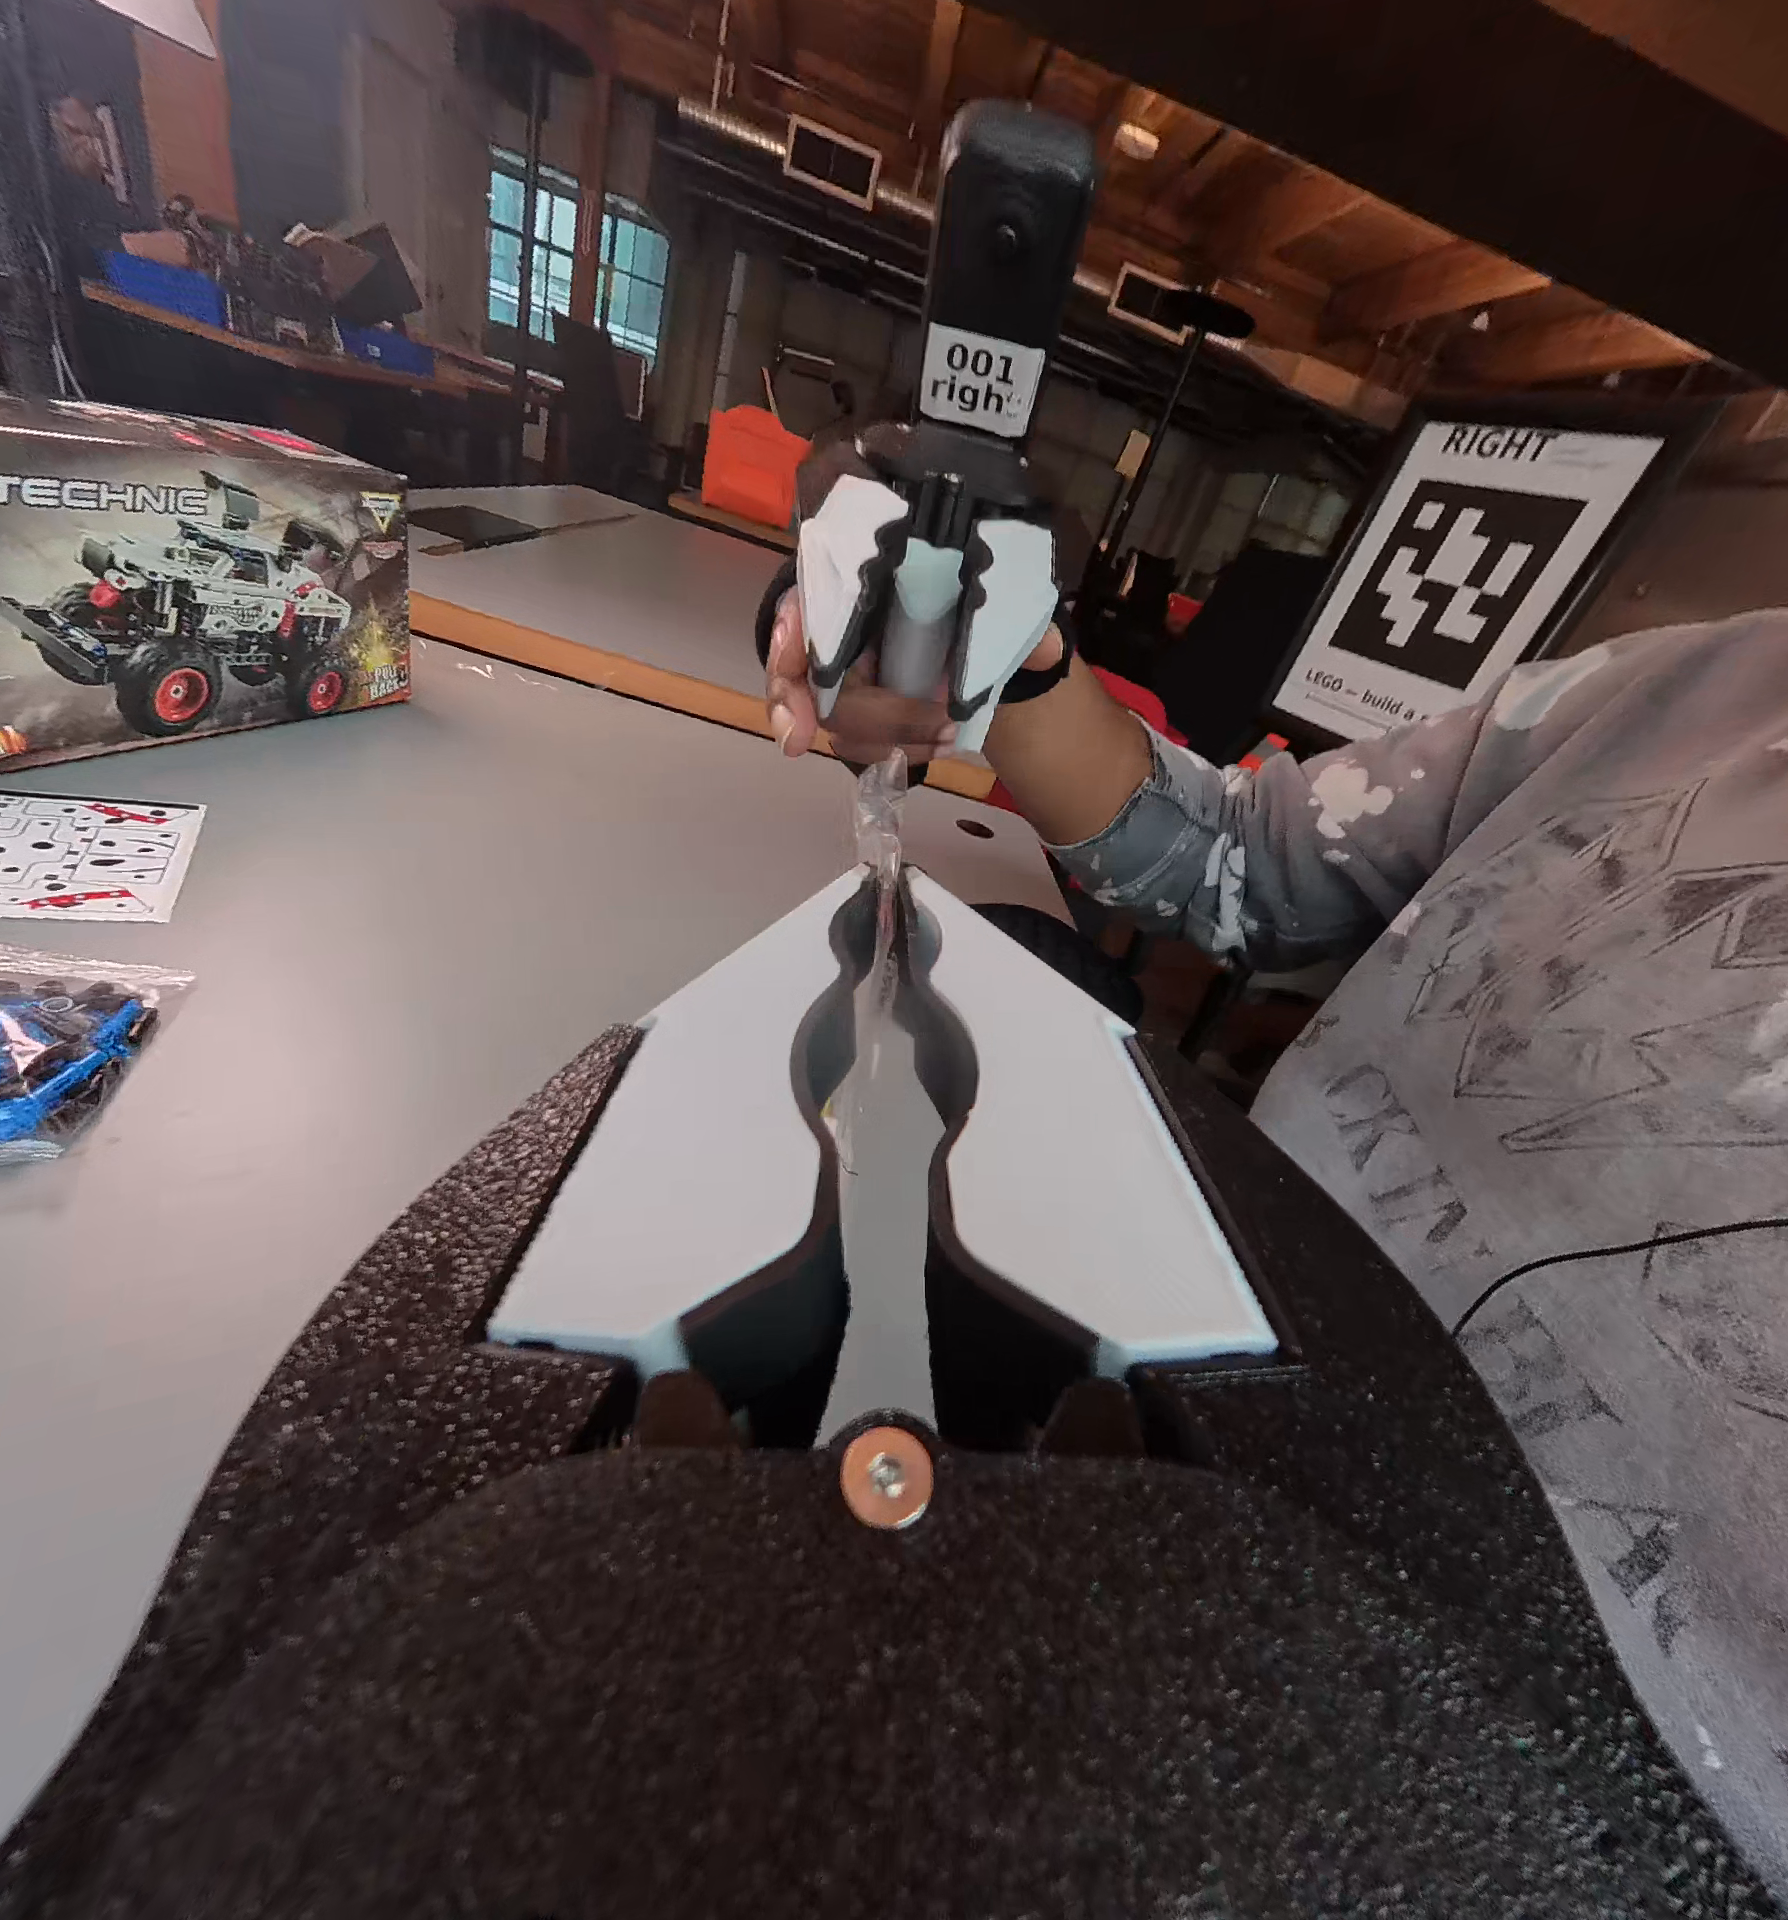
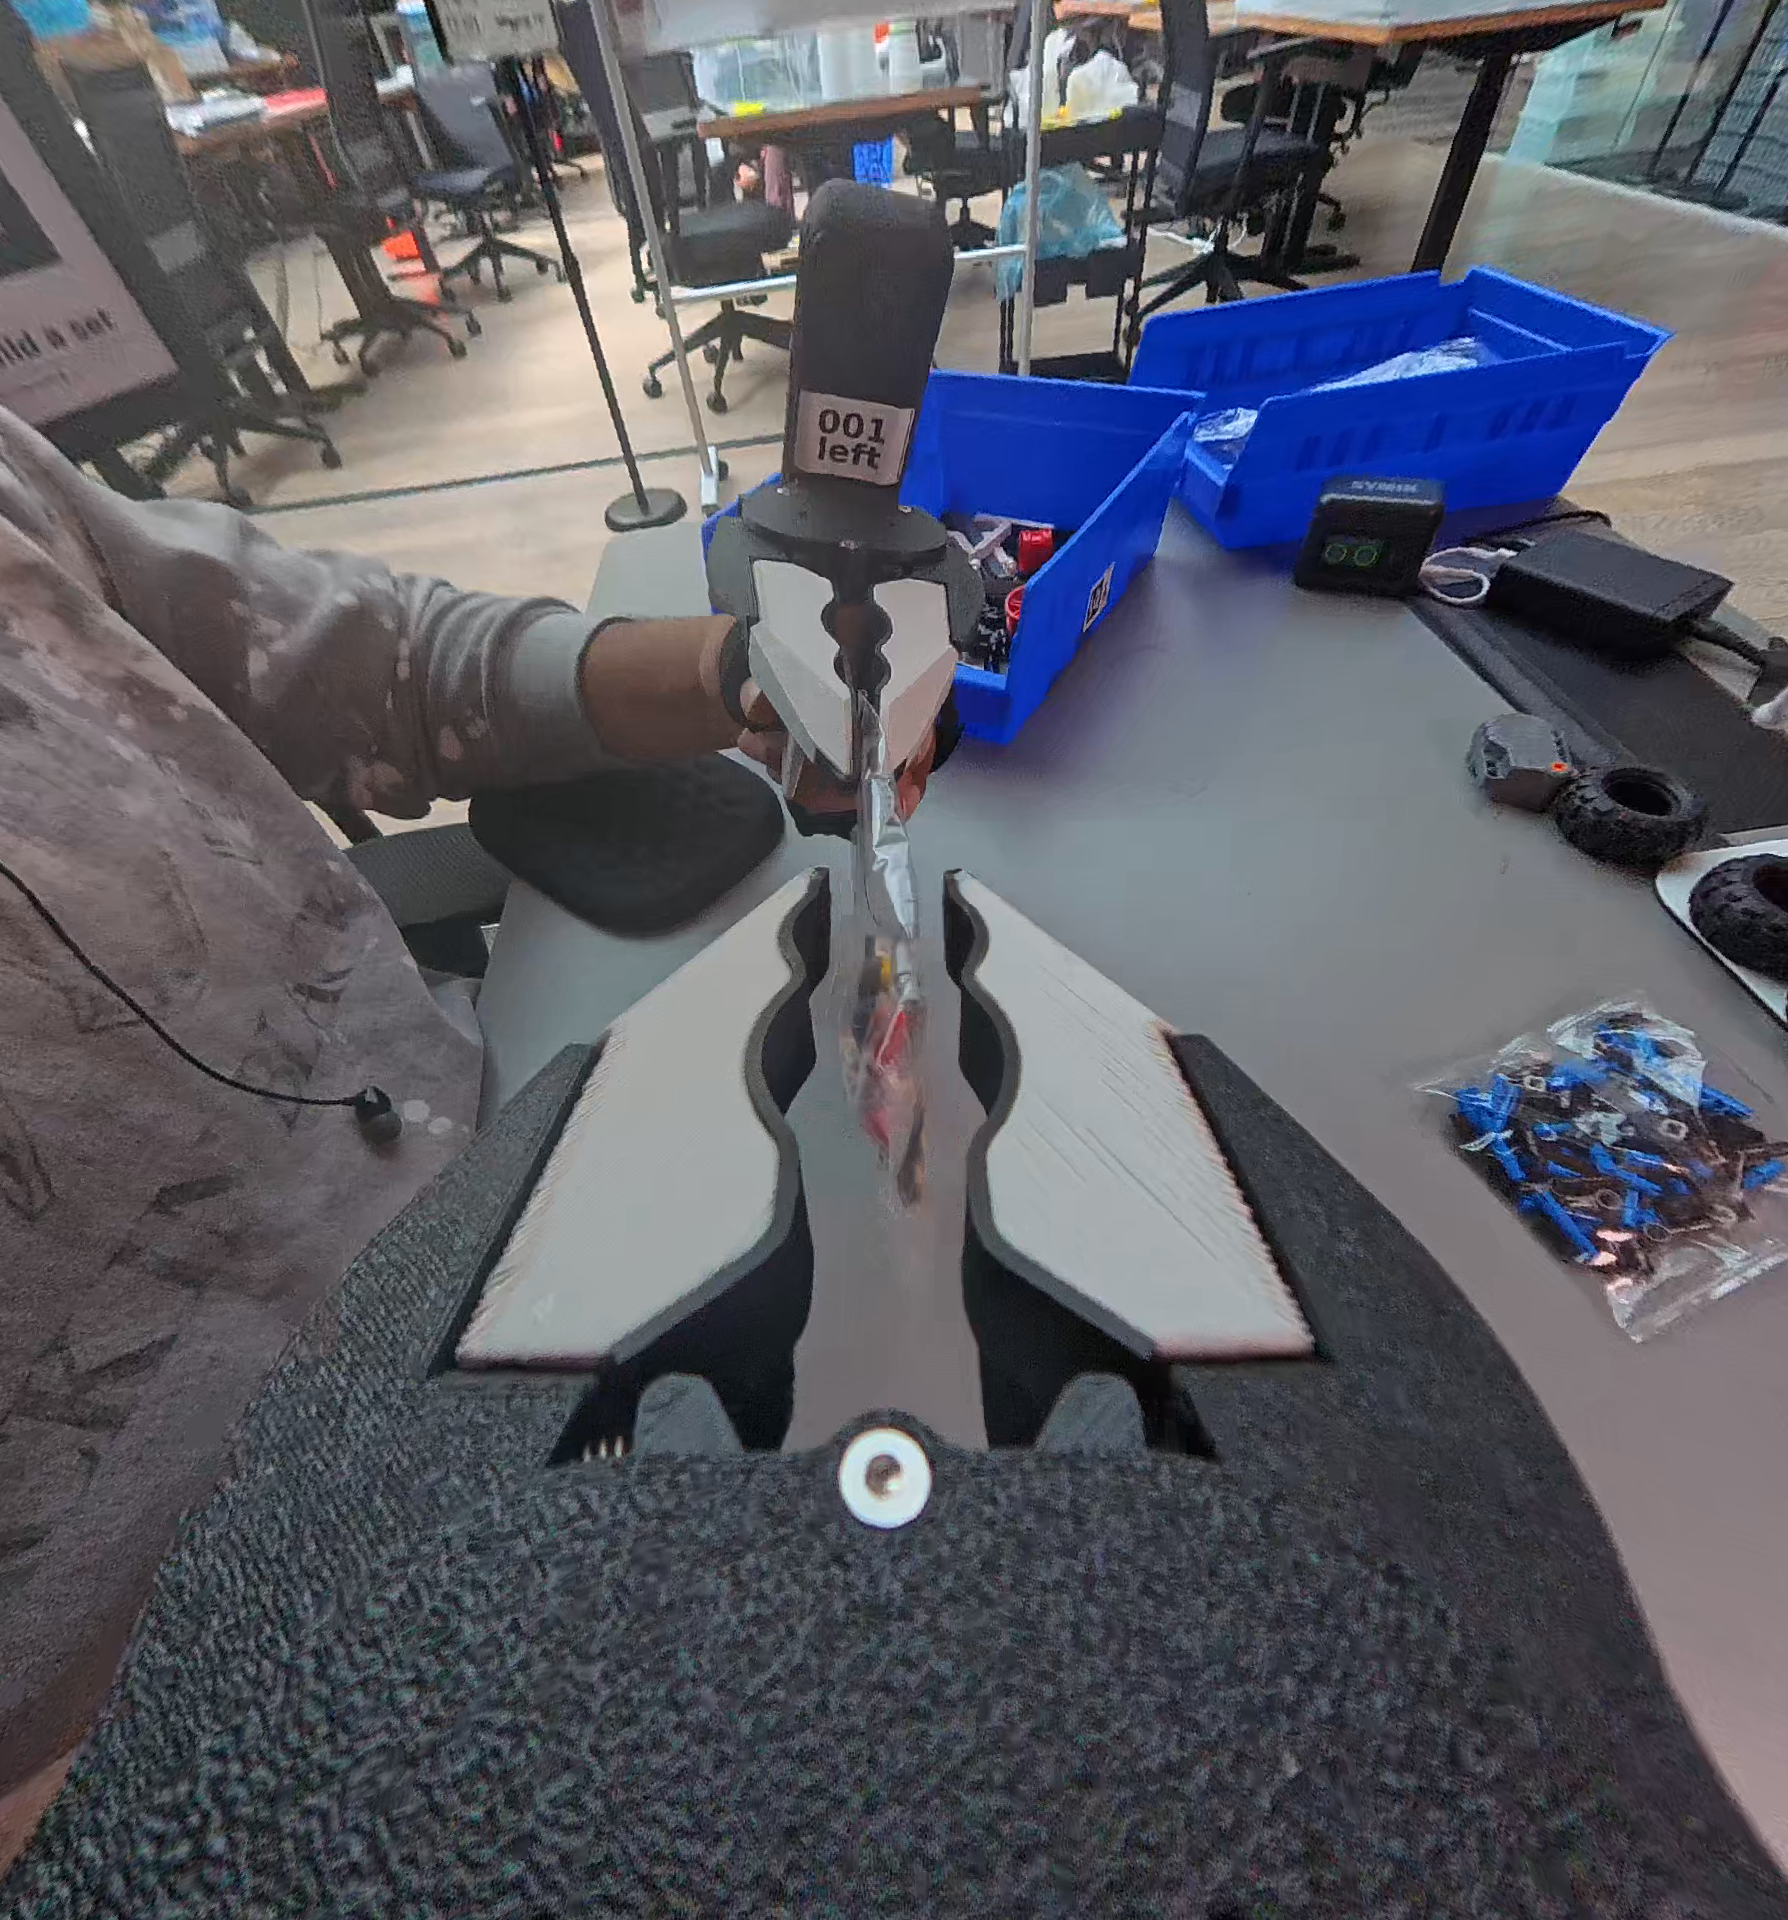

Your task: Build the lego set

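Note:
A small clear plastic bag of red and dark Lego pieces [image 2: 885, 1049] hangs in the air between my two grippers, above the grey table [image 2: 1233, 831]. My left gripper [image 1: 882, 896] is shut on one end of this bag [image 1: 877, 831]; it also shows in the right wrist view [image 2: 859, 753], pinching the bag's top. My right gripper [image 2: 888, 883] is open, with its fingers either side of the bag and not pressing on it. In the left wrist view the right gripper [image 1: 895, 707] faces me just beyond the bag.
The Lego set box [image 1: 163, 582], a sticker sheet [image 1: 59, 852] and a bag of blue and black pieces [image 1: 28, 1049] lie on the table; that bag also shows in the right wrist view [image 2: 1628, 1143]. Two blue bins [image 2: 1056, 540], black tyres [image 2: 1633, 816] and a small black device [image 2: 1383, 545] stand farther off.

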Tool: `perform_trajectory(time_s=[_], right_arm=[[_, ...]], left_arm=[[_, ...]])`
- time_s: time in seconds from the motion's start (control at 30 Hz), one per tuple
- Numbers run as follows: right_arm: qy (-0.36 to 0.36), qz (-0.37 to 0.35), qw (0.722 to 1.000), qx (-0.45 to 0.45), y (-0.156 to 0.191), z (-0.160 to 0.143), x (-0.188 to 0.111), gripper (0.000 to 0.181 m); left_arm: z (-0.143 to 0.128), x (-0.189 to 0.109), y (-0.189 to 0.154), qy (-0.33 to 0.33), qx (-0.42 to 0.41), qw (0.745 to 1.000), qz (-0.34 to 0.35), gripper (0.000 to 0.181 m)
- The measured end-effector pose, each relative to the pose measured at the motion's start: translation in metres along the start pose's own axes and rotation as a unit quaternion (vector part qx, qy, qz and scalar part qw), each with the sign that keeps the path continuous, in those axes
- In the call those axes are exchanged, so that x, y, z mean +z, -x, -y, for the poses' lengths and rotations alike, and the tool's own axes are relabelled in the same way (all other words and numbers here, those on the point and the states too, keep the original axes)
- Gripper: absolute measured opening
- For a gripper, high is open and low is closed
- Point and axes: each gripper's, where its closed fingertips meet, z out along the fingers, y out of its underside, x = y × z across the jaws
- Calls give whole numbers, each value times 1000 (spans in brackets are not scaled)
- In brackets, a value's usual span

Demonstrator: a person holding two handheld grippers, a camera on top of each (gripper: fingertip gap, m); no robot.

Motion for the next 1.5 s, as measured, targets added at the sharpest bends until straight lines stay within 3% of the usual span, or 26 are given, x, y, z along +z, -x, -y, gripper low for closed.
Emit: perform_trajectory(time_s=[0.1,0.17,0.2,0.23,0.27,0.37,0.4,0.53,0.6,0.67,0.77,0.87,0.97,1.03,1.07,1.1,1.3,1.5], right_arm=[[33,-22,999,-7,-9,-23,-1,57],[53,-25,998,0,-9,-39,8,66],[58,-24,998,-3,-8,-45,12,54],[49,-24,998,-18,-6,-44,13,14],[14,-20,999,-36,-2,-33,11,0],[-89,-19,996,-26,-2,6,-12,0],[-90,-11,996,-24,0,5,-13,0],[25,-52,998,-31,-13,-43,-4,1],[-1,9,998,-61,16,-41,-1,1],[-44,-14,998,-51,13,-26,-7,0],[-9,-57,998,-20,-8,-41,-8,0],[-6,-11,1000,-17,9,-49,-5,0],[-63,-37,997,12,0,-30,-16,21],[-23,-43,999,-12,2,-42,-12,32],[1,-41,999,-35,7,-49,-7,24],[6,-37,998,-59,12,-50,-4,0],[-87,-39,995,11,0,-27,-12,0],[-152,-19,985,74,2,-34,-10,0]], left_arm=[[4,-11,9,-29,-27,999,2,1],[5,-12,11,-36,-31,999,2,1],[6,-11,12,-39,-32,999,3,1],[6,-10,12,-37,-33,999,3,1],[5,-10,13,-33,-32,999,6,0],[3,-12,12,-14,-22,1000,7,0],[2,-10,10,-11,-17,1000,6,0],[-10,-2,-1,22,-2,1000,-6,1],[-10,-1,2,29,10,999,10,1],[-10,-5,11,32,2,999,24,0],[-14,-5,16,45,0,998,36,0],[-15,-3,5,50,19,998,22,1],[-17,0,4,59,22,998,27,0],[-17,2,5,60,13,998,24,0],[-17,2,6,62,15,998,30,0],[-15,1,7,61,14,998,31,0],[-2,-13,17,16,2,999,47,4],[-5,-12,24,-14,-45,998,31,31]])
